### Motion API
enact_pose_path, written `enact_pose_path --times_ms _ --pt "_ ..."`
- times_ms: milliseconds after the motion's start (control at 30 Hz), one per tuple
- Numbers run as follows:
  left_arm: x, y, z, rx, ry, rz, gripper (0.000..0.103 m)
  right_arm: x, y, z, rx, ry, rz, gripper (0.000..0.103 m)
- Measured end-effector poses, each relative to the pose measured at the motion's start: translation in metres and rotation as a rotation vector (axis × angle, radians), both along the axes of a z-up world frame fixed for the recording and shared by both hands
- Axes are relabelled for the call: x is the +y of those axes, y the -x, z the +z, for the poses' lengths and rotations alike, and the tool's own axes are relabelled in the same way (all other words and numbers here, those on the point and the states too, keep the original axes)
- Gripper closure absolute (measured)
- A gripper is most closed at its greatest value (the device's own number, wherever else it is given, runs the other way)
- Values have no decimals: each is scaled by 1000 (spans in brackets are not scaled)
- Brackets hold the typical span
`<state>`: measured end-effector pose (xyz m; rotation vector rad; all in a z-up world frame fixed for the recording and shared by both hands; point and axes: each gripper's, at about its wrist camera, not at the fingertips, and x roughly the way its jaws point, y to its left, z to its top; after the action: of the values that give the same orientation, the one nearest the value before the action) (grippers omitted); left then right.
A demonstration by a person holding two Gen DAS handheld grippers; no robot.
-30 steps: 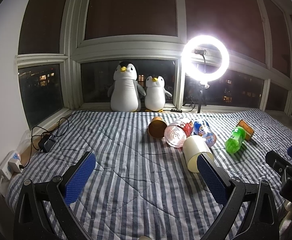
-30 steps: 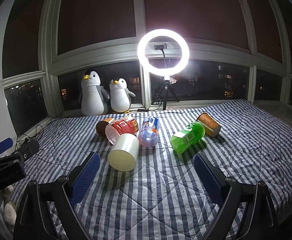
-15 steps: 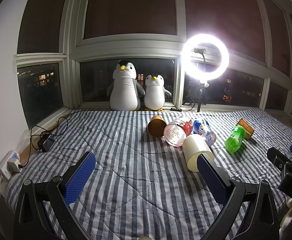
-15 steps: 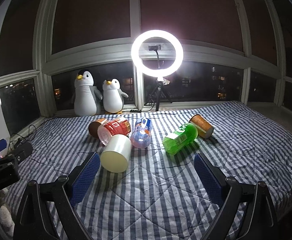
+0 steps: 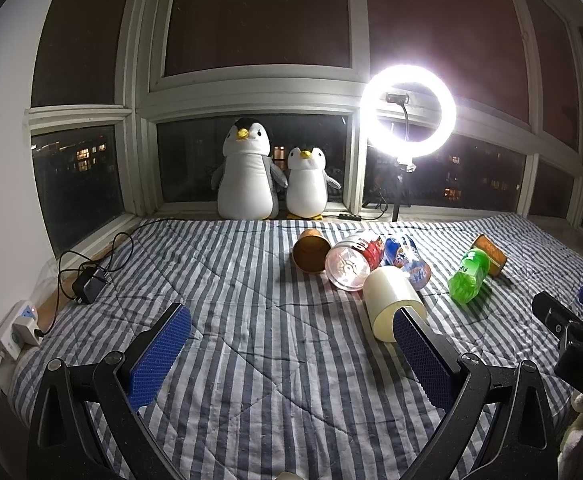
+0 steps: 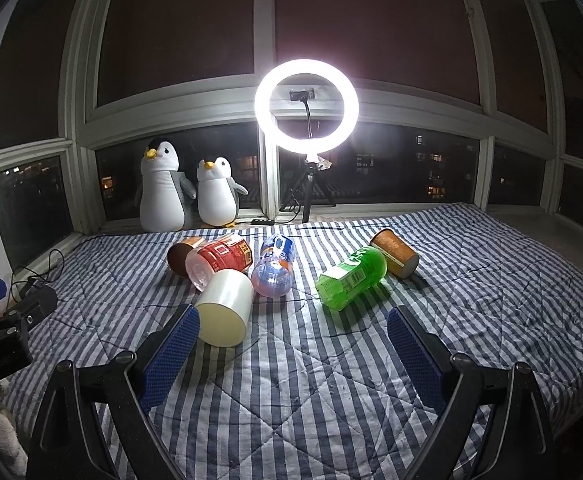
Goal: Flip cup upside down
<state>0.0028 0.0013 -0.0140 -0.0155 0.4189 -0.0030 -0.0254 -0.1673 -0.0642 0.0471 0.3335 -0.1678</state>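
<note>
Several cups lie on their sides on the striped blanket. A white cup is nearest, also in the left wrist view. Behind it lie a red-labelled clear cup, a blue-labelled clear cup, a brown cup, a green cup and an orange-brown cup. My right gripper is open and empty, its left finger beside the white cup. My left gripper is open and empty, its right finger in front of the white cup.
Two plush penguins and a lit ring light on a tripod stand on the window sill. A charger and cables and a power strip lie at the blanket's left edge.
My right gripper has moved forward and leftward toward the cups, which look nearer in its view. The left gripper has barely moved. No cup has moved.
</note>
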Motion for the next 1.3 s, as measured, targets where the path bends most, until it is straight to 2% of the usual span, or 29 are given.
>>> enact_pose_path --times_ms 667,1167,1300 --pt "-6 -13 -6 33 -10 -15 1 -10 -14 -7 27 -8 -8 10" --pt "-12 -32 -12 88 -15 -34 1 -54 -61 -18 147 -157 33 10" --pt "-23 -44 -12 107 -28 -73 1 -69 -69 -21 164 -189 13 10"
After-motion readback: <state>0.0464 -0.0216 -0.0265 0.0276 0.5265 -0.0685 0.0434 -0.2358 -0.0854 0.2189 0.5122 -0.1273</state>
